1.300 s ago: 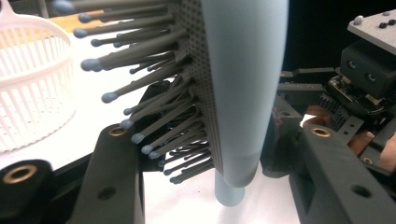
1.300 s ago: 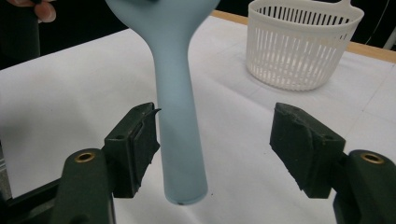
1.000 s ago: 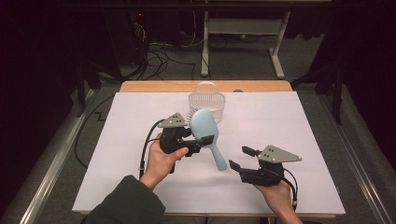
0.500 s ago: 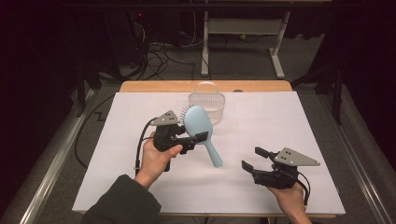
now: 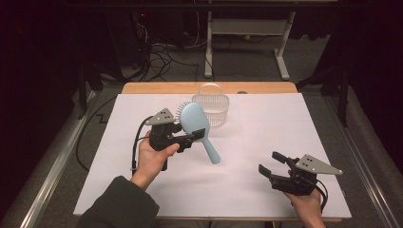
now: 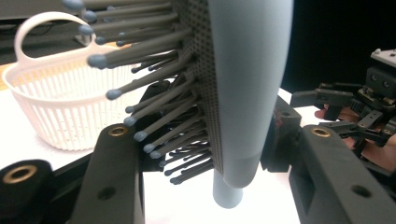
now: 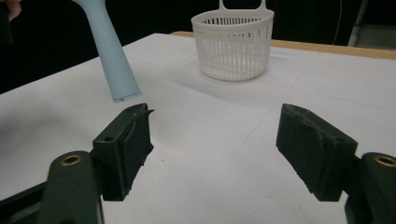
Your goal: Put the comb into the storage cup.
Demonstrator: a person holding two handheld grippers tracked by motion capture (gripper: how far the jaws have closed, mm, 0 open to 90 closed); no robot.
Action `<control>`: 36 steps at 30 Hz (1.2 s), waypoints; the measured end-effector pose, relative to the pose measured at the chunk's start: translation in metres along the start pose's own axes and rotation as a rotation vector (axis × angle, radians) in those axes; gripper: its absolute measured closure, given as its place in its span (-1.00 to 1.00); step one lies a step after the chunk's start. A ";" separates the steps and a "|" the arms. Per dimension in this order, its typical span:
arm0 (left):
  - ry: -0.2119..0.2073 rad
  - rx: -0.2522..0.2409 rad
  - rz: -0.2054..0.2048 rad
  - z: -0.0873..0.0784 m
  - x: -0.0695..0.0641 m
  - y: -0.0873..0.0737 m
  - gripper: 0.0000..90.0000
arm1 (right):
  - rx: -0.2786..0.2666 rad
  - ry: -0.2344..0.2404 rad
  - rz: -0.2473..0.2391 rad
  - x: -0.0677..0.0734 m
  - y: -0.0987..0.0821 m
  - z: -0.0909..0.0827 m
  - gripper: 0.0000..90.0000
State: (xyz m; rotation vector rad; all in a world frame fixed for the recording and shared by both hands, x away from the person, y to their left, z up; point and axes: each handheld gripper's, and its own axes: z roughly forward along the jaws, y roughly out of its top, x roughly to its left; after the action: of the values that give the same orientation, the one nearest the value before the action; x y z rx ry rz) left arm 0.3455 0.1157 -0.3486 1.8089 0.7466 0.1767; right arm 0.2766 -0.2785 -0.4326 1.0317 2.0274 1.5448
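clamping the pale blue hairbrush [image 5: 196, 126] just below its head, the left tongs [image 5: 186, 141] hold it above the white worktop [image 5: 266, 128], bristles turned toward the far edge and the handle slanting down toward the person's right. in the left gripper view the bristled face [image 6: 187, 93] and smooth back sit squeezed between the two black jaws. the right tongs [image 5: 273, 165] hover low over the near right part of the worktop with jaws apart and nothing between them; they have just been opening. in the right gripper view the handle tip [image 7: 122, 91] hangs off to the left, apart from the jaws.

beyond the brush a white slatted basket [image 5: 212, 108] with a hoop handle stands near the far edge, just behind the brush head.

my reading: the brush is lifted and in carry, with the basket the likely goal. the next move calls for swinging the brush over the basket rim, tipping it so its length clears the hoop handle, and only then letting go.
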 end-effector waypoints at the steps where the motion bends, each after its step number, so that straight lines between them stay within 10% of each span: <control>1: 0.003 -0.003 0.001 -0.001 0.001 0.001 0.17 | -0.001 -0.005 0.005 -0.001 -0.001 -0.001 -0.41; 36: 0.043 -0.009 -0.011 0.006 0.019 0.023 0.17 | -0.021 -0.096 0.027 -0.014 -0.024 -0.028 -0.38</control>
State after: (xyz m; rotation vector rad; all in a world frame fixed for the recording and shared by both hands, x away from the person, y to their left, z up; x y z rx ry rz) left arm 0.3723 0.1179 -0.3350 1.7967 0.7848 0.2113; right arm 0.2588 -0.3098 -0.4483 1.1078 1.9365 1.4969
